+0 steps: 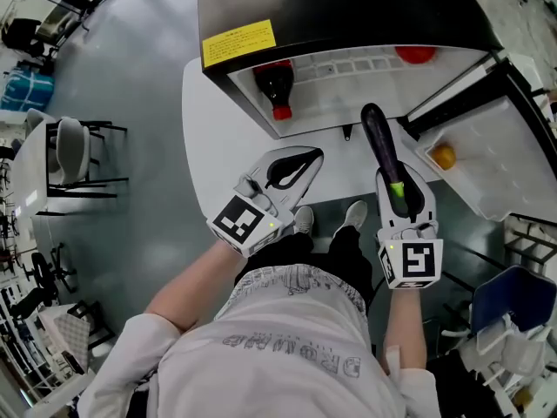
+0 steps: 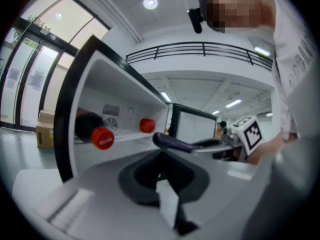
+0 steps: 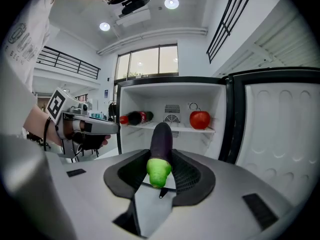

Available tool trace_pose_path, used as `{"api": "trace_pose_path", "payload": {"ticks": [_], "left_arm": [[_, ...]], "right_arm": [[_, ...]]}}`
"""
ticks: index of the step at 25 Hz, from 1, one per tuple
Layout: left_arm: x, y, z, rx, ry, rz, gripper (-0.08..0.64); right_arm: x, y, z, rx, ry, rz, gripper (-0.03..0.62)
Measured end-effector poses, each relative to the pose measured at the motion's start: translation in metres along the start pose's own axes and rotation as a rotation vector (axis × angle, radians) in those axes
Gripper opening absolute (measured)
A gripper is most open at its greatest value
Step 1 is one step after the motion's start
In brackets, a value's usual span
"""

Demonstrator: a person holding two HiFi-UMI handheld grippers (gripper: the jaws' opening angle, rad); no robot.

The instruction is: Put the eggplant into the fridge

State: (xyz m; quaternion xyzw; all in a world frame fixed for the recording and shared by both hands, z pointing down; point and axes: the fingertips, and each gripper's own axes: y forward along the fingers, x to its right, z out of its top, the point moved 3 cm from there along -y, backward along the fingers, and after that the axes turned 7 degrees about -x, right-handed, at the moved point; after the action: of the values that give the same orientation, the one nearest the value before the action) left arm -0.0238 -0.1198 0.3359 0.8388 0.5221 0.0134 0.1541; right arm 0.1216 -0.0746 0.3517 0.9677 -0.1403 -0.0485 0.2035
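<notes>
A dark purple eggplant [image 1: 381, 146] with a green stem end [image 3: 159, 171] points toward the open fridge [image 1: 348, 94]. My right gripper [image 1: 399, 178] is shut on its stem half; in the right gripper view my right gripper [image 3: 162, 156] has its pads against both sides of the eggplant [image 3: 161, 134]. My left gripper [image 1: 309, 159] hovers to the left of it with its tips together and nothing held. In the left gripper view my left gripper [image 2: 162, 161] is below the eggplant [image 2: 172, 143], which crosses just beyond the tips. Both grippers hang in front of the fridge opening, outside it.
On the fridge shelf lie a dark bottle with a red cap [image 1: 274, 85] and a red round fruit [image 3: 200, 119]. The fridge door [image 1: 487, 146] stands open at the right, with an orange fruit [image 1: 444, 156] in its rack. Chairs [image 1: 74, 151] stand left, a blue bin [image 1: 513, 299] right.
</notes>
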Motion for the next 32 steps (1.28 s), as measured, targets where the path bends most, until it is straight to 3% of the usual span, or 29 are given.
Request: {"api": "trace_pose_path", "payload": {"ticks": [22,32], "left_arm": [[-0.023,0.059,-0.024,-0.071,-0.061,0.184,0.008],[-0.037,0.067,-0.039,-0.07,-0.094,0.216,0.008]], "right_arm": [[0.061,0.105,-0.042,-0.125,0.002,0.109,0.13],[0.068,0.156,-0.048,-0.137,0.006,0.083,0.13]]}}
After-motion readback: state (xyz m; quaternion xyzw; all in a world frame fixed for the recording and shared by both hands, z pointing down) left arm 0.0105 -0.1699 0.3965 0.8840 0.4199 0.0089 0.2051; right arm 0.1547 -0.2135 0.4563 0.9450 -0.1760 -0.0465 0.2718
